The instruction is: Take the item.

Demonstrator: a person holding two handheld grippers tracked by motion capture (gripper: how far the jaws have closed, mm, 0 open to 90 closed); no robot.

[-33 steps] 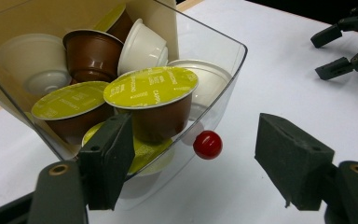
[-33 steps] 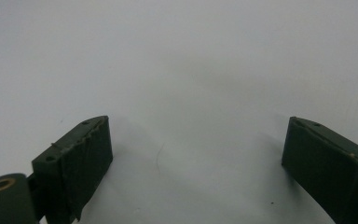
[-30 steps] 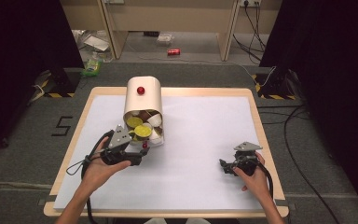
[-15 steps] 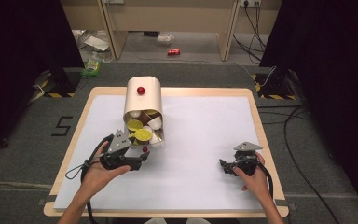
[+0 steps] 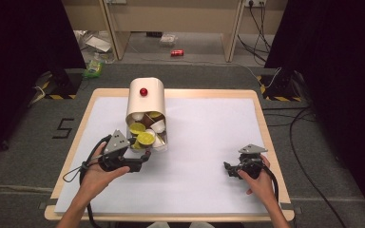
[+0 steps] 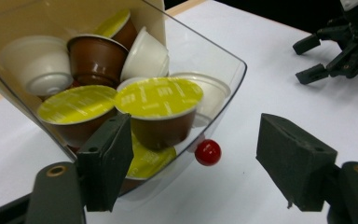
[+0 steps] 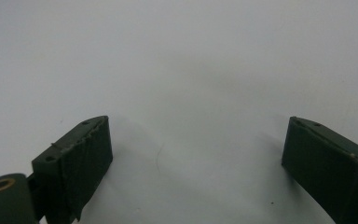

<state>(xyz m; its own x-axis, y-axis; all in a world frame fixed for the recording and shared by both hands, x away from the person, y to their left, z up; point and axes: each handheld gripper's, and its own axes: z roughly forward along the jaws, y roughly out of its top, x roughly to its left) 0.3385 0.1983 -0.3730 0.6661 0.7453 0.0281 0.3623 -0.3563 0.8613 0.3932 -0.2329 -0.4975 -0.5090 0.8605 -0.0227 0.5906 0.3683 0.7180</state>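
Since the earlier frame the left hand-held gripper (image 5: 145, 156) has edged slightly along the surface at the dispenser's mouth, and its jaws have just been opening a little. They now stand wide apart with nothing pinched; in the left gripper view one pad sits against the clear front wall of the capsule dispenser (image 5: 145, 97), the other out over bare white surface (image 5: 204, 137).

Just beyond the pads: a brown coffee capsule with a yellow-green foil lid (image 6: 159, 99), facing out, a second like it (image 6: 76, 103) beside it, white and brown capsules piled behind. A small red knob (image 6: 208, 152) shows at the clear wall's lower edge. The dispenser lies on its side, cream body, another red knob on top, mouth toward the person.

Right hand-held gripper (image 5: 228, 168) rests well apart near the surface's right edge, unchanged, jaws open, holding nothing.
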